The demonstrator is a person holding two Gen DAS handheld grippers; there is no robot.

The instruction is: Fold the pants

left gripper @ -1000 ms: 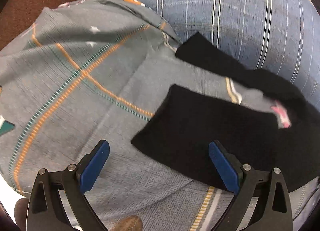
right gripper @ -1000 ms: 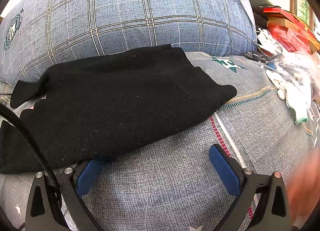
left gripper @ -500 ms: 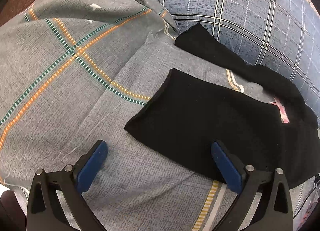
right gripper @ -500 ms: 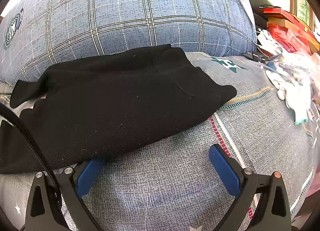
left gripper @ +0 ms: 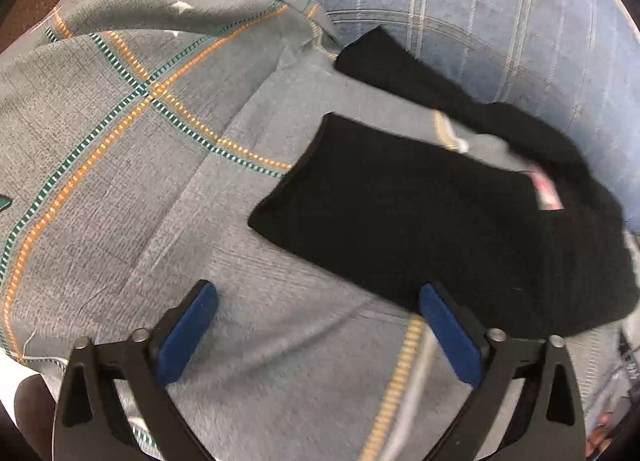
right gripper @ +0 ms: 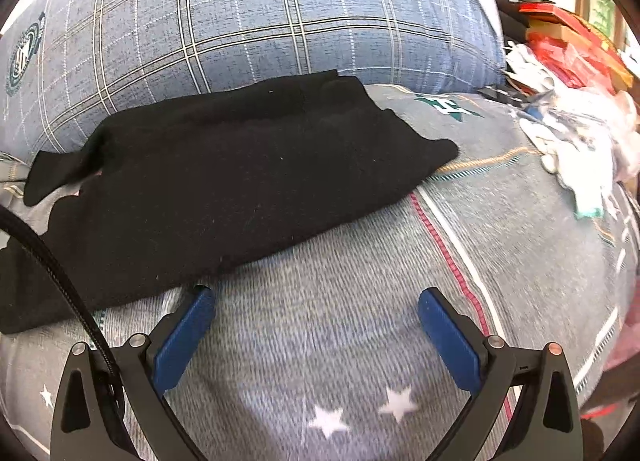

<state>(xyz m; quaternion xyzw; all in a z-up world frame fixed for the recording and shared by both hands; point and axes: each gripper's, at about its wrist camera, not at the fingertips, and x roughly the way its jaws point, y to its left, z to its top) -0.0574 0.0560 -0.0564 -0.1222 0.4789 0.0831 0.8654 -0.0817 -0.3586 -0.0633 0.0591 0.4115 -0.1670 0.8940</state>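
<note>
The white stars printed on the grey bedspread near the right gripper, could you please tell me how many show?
3. Two white stars lie side by side between the open right gripper fingers; a smaller one sits at far left. The gripper frame may hide others.

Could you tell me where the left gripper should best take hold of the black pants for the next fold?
Probably at the near leg's cuff corner: the black pants lie flat on the grey bedsheet with that hem edge free. The open left gripper could slide in low from the left and pinch the edge.
</note>
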